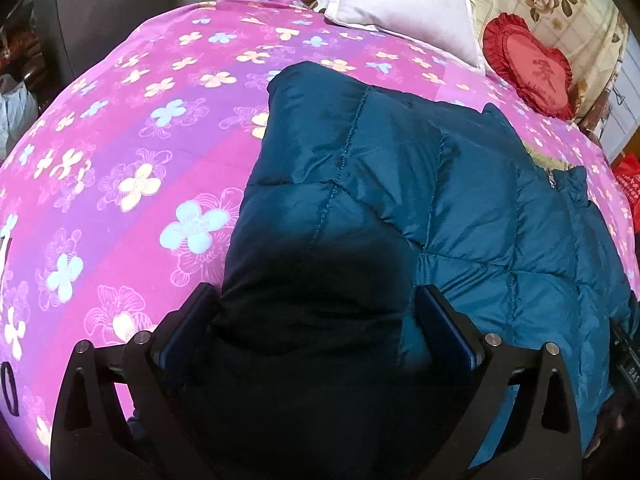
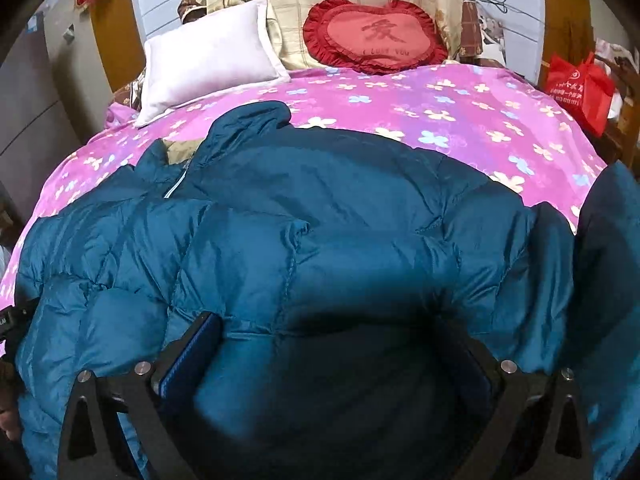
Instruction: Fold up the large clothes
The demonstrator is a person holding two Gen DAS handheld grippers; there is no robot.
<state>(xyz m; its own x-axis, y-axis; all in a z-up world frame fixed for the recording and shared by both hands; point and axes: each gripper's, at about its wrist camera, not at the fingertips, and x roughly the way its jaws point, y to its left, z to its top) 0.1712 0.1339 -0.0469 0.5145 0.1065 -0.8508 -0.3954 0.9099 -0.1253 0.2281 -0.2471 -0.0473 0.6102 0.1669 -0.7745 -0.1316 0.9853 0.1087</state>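
A teal quilted down jacket (image 1: 440,184) lies spread on a bed with a pink flowered cover (image 1: 140,140). My left gripper (image 1: 318,300) hangs over the jacket's left edge with its jaws wide apart; a shadowed bulge of jacket fabric fills the gap between them. In the right wrist view the jacket (image 2: 320,200) covers the near half of the bed, its collar and zip toward the upper left. My right gripper (image 2: 340,332) stands wide open just above the jacket's body, with fabric beneath and between its fingers. A sleeve (image 2: 612,260) rises at the right edge.
A white pillow (image 2: 208,60) and a red heart cushion (image 2: 372,36) lie at the head of the bed against a flowered blanket. A red bag (image 2: 580,84) stands beside the bed on the right. A dark cabinet (image 1: 108,8) stands off the far left corner.
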